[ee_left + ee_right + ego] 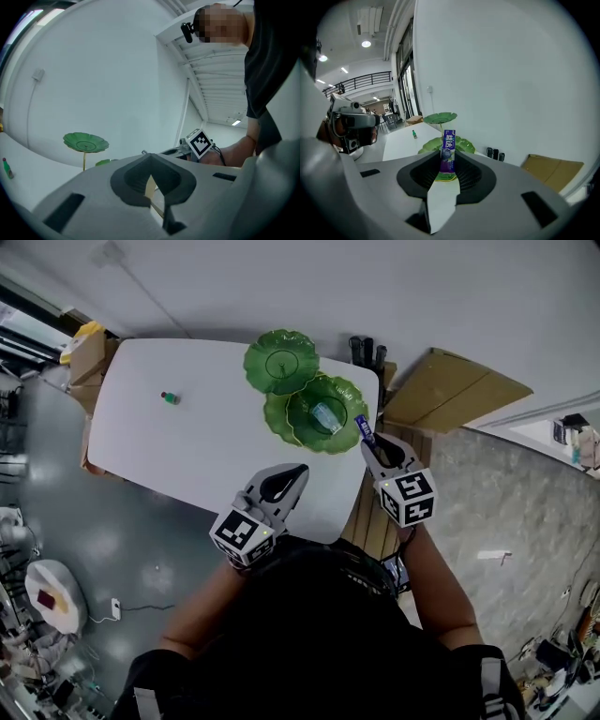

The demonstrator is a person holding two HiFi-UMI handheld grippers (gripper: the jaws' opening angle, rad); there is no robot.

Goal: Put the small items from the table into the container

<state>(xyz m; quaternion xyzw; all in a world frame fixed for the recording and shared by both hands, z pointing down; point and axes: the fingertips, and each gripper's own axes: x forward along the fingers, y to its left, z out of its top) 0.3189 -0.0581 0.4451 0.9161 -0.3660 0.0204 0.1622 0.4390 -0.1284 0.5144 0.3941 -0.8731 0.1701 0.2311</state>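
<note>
A green leaf-shaped tiered dish stands at the far right of the white table (187, 446), with an upper plate (281, 360) and a lower bowl (349, 397). A clear small item (326, 416) lies in the bowl. My right gripper (370, 442) hovers just off the bowl's right rim, shut on a purple-blue stick pack (449, 145) that points at the lower bowl (464, 142). My left gripper (296, 472) is over the table's near edge, shut and empty. A small green bottle (170, 398) stands alone at the left of the table.
A flattened cardboard box (450, 390) and several dark cylinders (367, 351) sit beyond the table's right end. Another box (89, 351) is at the far left corner. Grey floor surrounds the table.
</note>
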